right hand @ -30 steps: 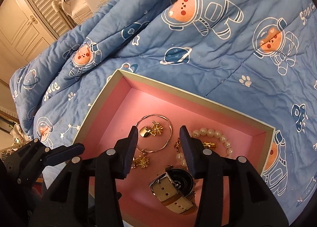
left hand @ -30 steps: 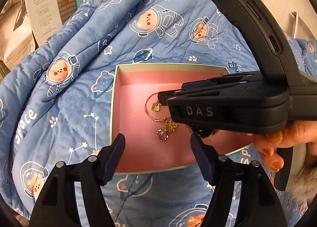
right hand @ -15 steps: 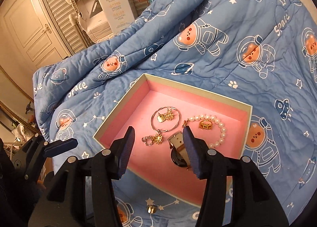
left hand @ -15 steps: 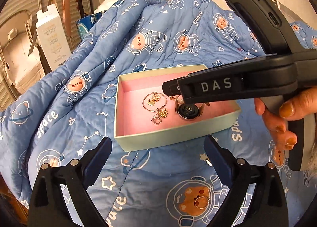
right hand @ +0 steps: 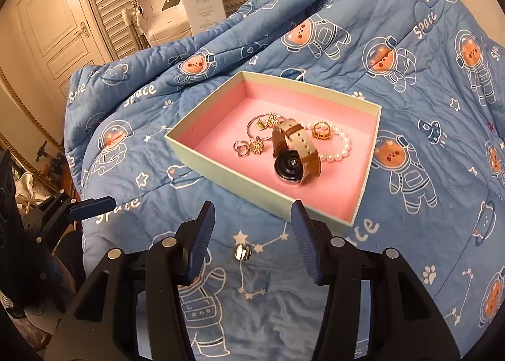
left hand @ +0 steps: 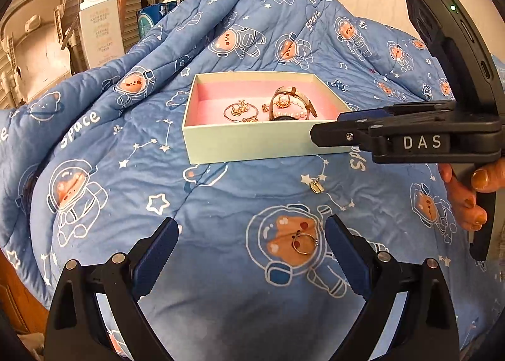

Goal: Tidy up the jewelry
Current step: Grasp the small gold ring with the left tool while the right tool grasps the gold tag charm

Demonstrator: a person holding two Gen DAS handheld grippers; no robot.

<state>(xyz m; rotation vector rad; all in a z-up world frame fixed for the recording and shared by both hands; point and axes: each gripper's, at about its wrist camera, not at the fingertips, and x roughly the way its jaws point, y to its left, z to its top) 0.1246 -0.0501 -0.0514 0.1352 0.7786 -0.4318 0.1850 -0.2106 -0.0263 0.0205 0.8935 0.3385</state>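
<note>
Both grippers, left (left hand: pixel 251 247) and right (right hand: pixel 249 242), have been withdrawn from the jewelry box (right hand: pixel 202 168), jaws apart and empty; the watch (right hand: pixel 292 156) is deposited, while a gold ring (left hand: pixel 303 242) and small charm (right hand: pixel 242 252) remain on the quilt (left hand: pixel 221 203).

Pale green box (right hand: pixel 240 176), pink lining, open, on quilt. Inside: watch (right hand: pixel 295 152) propped on edge, dark face near; pearl bracelet (right hand: pixel 342 148) right; gold hoops, charms (right hand: pixel 252 148) left. Outside, near: small gold charm (right hand: pixel 242 253); gold ring (left hand: pixel 303 242).
</note>
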